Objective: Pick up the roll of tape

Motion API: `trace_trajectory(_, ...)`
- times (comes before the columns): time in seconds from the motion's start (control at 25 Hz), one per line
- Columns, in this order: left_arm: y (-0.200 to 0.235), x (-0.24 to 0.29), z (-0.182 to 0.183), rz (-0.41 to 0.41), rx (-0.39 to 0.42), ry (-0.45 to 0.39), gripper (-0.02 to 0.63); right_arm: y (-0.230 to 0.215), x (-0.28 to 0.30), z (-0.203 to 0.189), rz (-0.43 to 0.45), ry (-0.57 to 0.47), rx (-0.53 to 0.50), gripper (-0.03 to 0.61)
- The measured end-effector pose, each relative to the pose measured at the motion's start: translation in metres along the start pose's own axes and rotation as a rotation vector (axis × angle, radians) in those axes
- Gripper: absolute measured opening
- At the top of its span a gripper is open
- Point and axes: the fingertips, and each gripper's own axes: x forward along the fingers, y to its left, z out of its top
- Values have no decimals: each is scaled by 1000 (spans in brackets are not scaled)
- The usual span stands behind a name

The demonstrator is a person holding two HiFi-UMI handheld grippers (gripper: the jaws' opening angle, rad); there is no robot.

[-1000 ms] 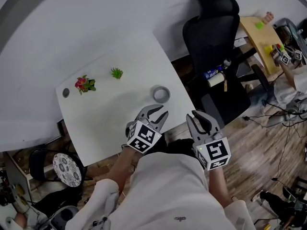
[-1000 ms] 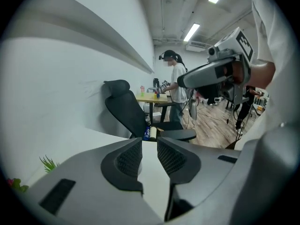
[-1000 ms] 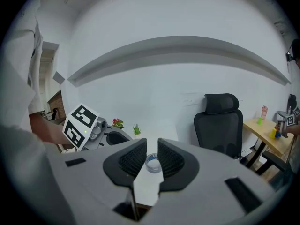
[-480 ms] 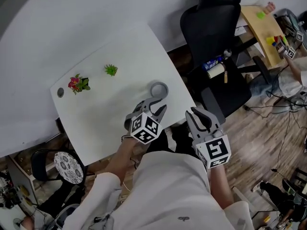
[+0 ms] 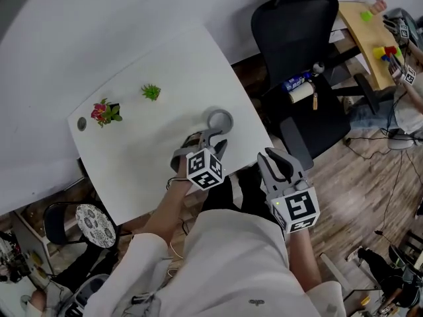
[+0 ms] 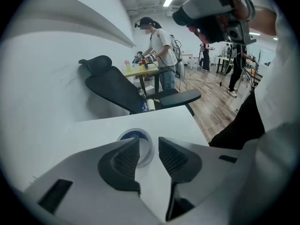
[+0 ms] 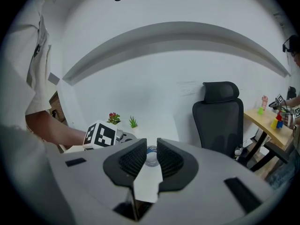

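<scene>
Indoors, white table point(image 5: 145, 150) with roll of tape point(image 5: 230, 119) (black chair point(image 5: 301, 38) beside).

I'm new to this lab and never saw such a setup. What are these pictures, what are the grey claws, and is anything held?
No robot: a person wears a head camera and holds a two-jaw gripper in each hand. The head view looks down on both; the two gripper views come from cameras riding on each gripper, looking along its jaws. On the white table lie a roll of tape, a red-flowered plant and a green plant. The left gripper is close to the tape, jaws opening, not gripping it. The right gripper hangs beside the table edge, jaws apart, empty. Nothing is held.
</scene>
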Motion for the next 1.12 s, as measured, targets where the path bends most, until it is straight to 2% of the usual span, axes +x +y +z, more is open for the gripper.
trace_trajectory(0.2,-3,16,-7,-1,72,38,130,-1,-2,-9,-1,19,2,74)
trace_trajectory(0.4,4,31,-18,4,80,81,136,-2,-3,-14,-7,32,20,74)
trace_trajectory(0.84,1,55,-30,2,216,159,156,1,-2,-20,5,47,32,73)
trace_trajectory(1.12,-2,62,-39,13,255,190,156,1,-1,-23,8,55,41,72)
